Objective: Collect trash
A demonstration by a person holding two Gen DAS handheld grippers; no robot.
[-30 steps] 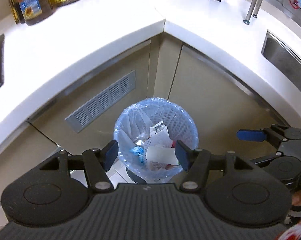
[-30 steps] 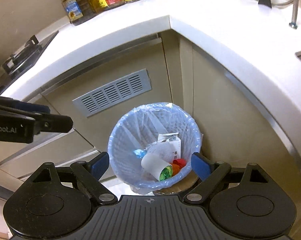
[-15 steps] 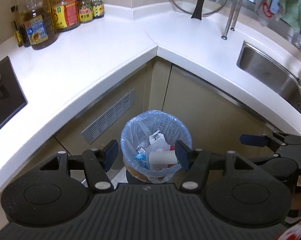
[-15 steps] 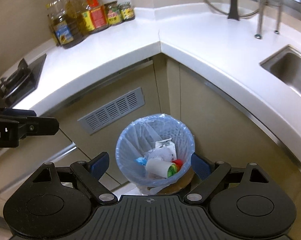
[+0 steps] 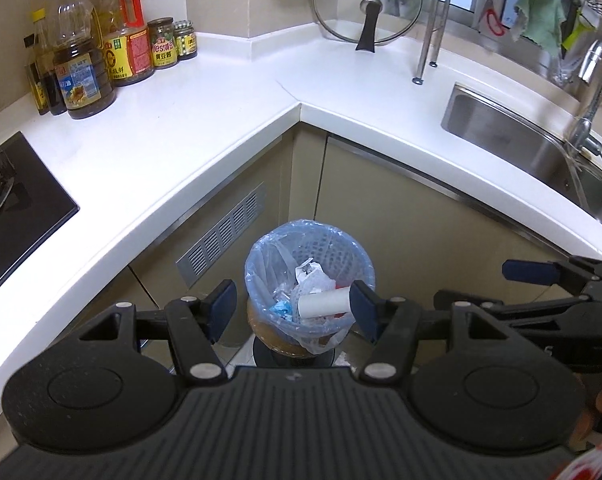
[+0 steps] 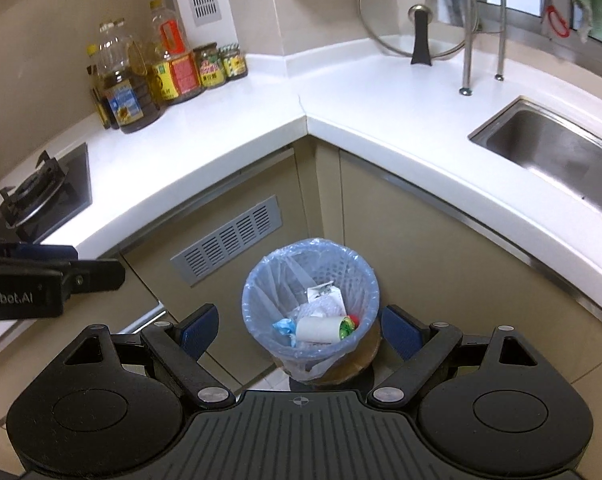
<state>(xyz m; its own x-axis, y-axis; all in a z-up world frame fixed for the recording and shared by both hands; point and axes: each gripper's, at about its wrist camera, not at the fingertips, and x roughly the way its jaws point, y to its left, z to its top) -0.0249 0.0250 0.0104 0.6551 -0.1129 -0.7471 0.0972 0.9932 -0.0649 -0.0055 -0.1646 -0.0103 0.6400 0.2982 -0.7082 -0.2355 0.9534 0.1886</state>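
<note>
In the left wrist view, the left gripper (image 5: 293, 310) hangs above a trash bin (image 5: 261, 252) lined with a blue bag, its two fingers spread with nothing between them; the bin shows in the gap, well below the pads. One white paper roll (image 5: 324, 305) lies on the trash, its long axis running across from finger to finger, its open end toward the left finger. Only this view shows the faucet (image 5: 591, 92) over the sink (image 5: 497, 124), beyond the right finger, and the right gripper's blue-tipped finger at the right edge.

In the right wrist view, the right gripper (image 6: 299, 330) also stands wide apart and empty, the bin (image 6: 257, 280) between and below its fingers. The same roll (image 6: 319, 329) lies crosswise. Here a green and red wrapper (image 6: 348, 325) shows at the roll's end nearer the right finger, and a gas burner (image 6: 31, 196) beyond the left finger. Four oil bottles (image 6: 121, 92) and two jars (image 6: 211, 66) stand on the counter (image 6: 237, 120).
</note>
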